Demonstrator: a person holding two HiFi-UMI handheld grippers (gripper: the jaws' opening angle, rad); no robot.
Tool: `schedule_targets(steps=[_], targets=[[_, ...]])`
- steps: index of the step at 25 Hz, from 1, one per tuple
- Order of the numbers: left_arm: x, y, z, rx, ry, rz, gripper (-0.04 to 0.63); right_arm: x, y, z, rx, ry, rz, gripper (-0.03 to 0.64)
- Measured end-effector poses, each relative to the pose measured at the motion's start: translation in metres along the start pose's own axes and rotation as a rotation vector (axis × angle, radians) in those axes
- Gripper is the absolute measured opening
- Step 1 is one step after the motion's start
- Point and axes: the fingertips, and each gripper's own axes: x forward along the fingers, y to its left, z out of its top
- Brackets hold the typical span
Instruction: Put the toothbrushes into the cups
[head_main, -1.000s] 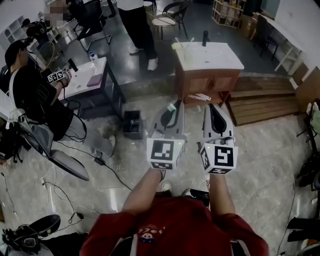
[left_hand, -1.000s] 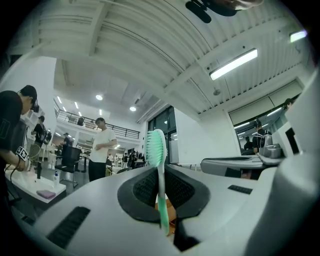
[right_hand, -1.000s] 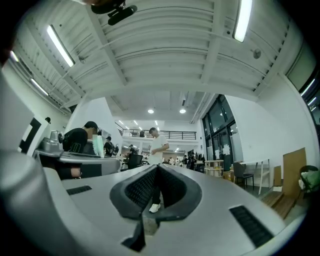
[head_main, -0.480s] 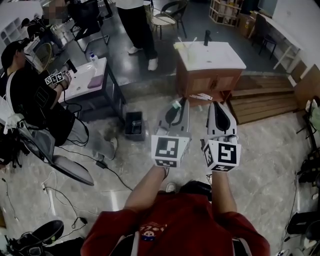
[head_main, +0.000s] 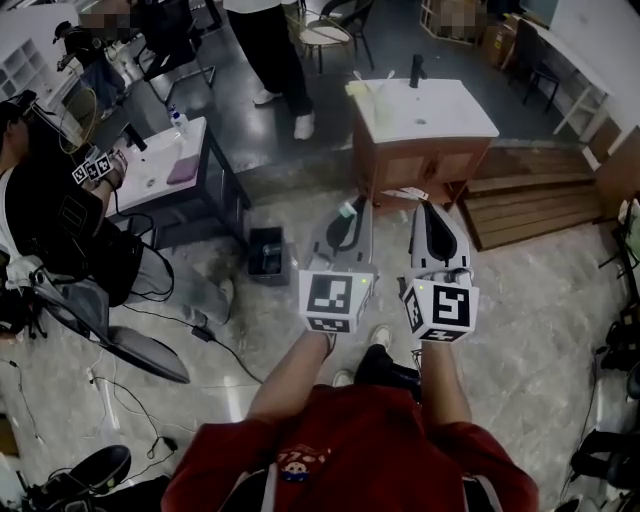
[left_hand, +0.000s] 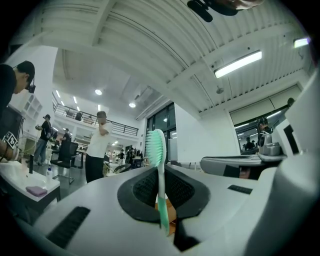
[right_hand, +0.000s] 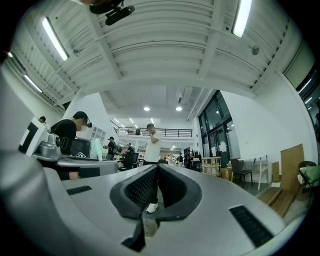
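In the head view my left gripper (head_main: 352, 207) is held out over the floor, shut on a green and white toothbrush (head_main: 346, 210). In the left gripper view the toothbrush (left_hand: 156, 145) stands upright between the closed pads (left_hand: 145, 187), bristle head above the tips. My right gripper (head_main: 424, 208) is level beside it, shut, with nothing between its pads (right_hand: 142, 187). Ahead stands a wooden cabinet with a white top (head_main: 440, 110). A pale cup (head_main: 378, 102) with thin sticks in it sits at that top's left end, beside a black tap (head_main: 417, 70).
A seated person (head_main: 60, 220) works at a white desk (head_main: 160, 170) on the left. Another person (head_main: 265, 50) stands behind the cabinet. A black box (head_main: 266, 252) and cables lie on the floor. Wooden steps (head_main: 530, 195) lie at the right.
Both grippers have moved forward together toward the cabinet, still side by side. The left one still holds the toothbrush. A foot now shows below the grippers.
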Motion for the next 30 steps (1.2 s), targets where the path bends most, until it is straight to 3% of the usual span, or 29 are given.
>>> schedule_targets(steps=[18,30], targets=[[0.171,-0.010,-0.016,0.030,0.019,0.016,0.031,0.119,-0.126,-0.037,0.069,0.005,0.008,0.029],[0.237,-0.016,-0.020,0.061,0.013,0.064,0.031,0.164,-0.185,-0.047,0.086,-0.017,0.045,0.029]])
